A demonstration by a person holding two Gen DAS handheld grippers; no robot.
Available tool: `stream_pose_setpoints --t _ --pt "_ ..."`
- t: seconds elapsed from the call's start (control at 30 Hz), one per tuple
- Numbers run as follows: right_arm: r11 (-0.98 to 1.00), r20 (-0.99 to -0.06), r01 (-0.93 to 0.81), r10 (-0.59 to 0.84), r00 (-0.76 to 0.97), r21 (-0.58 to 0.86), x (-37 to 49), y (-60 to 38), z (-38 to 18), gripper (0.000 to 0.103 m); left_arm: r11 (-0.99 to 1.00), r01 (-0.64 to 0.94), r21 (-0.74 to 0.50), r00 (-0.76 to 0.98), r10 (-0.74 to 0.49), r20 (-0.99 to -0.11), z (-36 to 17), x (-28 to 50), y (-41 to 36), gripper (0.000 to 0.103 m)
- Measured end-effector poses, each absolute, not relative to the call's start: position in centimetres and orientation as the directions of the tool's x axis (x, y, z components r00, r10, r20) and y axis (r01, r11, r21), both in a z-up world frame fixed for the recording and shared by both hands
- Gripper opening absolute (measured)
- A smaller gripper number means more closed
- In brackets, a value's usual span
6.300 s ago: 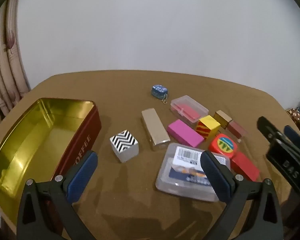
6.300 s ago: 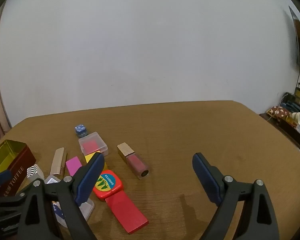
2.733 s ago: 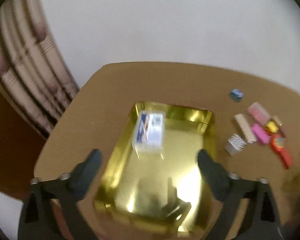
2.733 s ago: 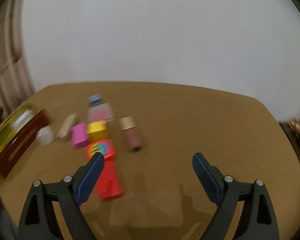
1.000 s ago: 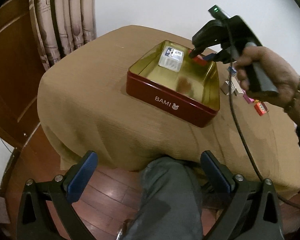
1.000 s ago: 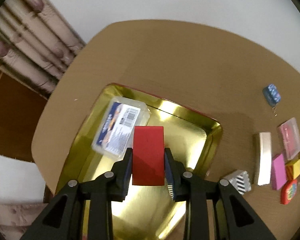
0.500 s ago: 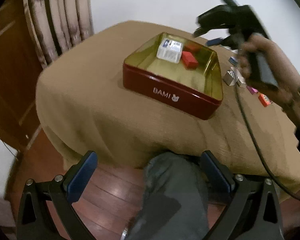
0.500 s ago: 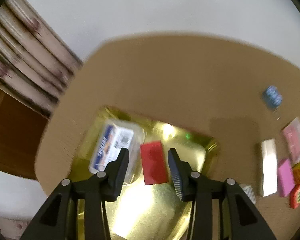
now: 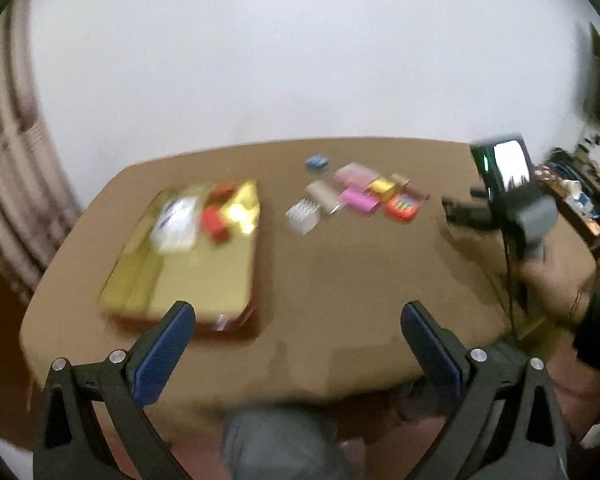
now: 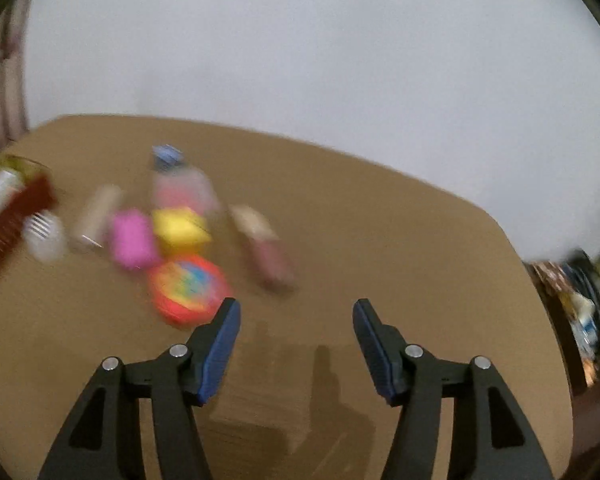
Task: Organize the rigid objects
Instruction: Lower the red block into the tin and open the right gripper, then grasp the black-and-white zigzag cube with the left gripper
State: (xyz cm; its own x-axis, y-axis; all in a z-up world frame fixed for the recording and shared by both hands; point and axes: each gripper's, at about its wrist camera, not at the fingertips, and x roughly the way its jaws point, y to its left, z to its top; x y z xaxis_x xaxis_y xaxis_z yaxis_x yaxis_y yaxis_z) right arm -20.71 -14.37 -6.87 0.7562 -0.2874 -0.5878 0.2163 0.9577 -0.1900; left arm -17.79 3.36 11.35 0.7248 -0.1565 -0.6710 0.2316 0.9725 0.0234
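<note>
- While both views are smeared by motion blur, the gold-lined rectangular tin with dark red outer walls (image 9: 204, 280) shows plainly on the brown cloth-covered surface (image 9: 360, 280) and serves as the landmark.
- Inside the tin, toward its far end, lie a clear plastic box with a white printed label (image 9: 176, 220) and, just to the right of it, a flat red block (image 9: 215, 220).
- Right of the tin, apart from it on the surface, sits a cluster: a small white cube with black zigzag stripes (image 9: 303, 216) nearest the tin, then a beige metallic bar (image 9: 322, 196), a pink rectangular block (image 9: 358, 201), a yellow cube (image 9: 382, 187) and a round red-orange tape measure (image 9: 401, 207).
- Beyond the cluster, farther from the tin, a small blue keychain piece (image 9: 316, 162) lies alone.
- Left claw (image 9: 298, 334) hangs at the near edge of the surface, right of the tin's near corner, blue pads wide apart and holding nothing.
- Right claw (image 10: 296, 336) hovers over bare cloth well to the right of the tin, pads apart and empty, the tape measure (image 10: 188, 292) just beside its left pad.
- Farther from the tin than the tape measure, a pink-filled tube with a gold cap (image 10: 262, 246) lies on its side.
</note>
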Motion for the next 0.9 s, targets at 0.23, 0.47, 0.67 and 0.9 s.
stream_pose_setpoints --t 0.23,0.47,0.67,0.9 --pt "0.967 -0.607 0.253 -0.219 0.764 -0.03 -20.7 -19.8 -7.9 0.061 0.956 0.125 -0.265 0.543 -0.29 -0.788 10.5 -4.6 2.2 0.101" --pt "0.985 -0.581 0.168 -0.114 0.805 0.038 -20.7 -19.3 -7.4 0.066 0.926 -0.13 -0.354 0.475 -0.255 -0.842 7.8 2.4 3.0 0.094" --pt "0.989 -0.568 0.126 -0.062 0.82 0.075 -20.8 -19.1 -7.4 0.066 0.912 -0.232 -0.338 0.437 -0.213 -0.874 5.6 5.1 2.6 0.079" --pt "0.99 -0.554 0.102 -0.031 0.832 0.098 -22.7 -20.3 -6.9 0.066 0.891 -0.311 -0.331 0.393 -0.196 -0.898 3.6 6.0 3.4 0.076"
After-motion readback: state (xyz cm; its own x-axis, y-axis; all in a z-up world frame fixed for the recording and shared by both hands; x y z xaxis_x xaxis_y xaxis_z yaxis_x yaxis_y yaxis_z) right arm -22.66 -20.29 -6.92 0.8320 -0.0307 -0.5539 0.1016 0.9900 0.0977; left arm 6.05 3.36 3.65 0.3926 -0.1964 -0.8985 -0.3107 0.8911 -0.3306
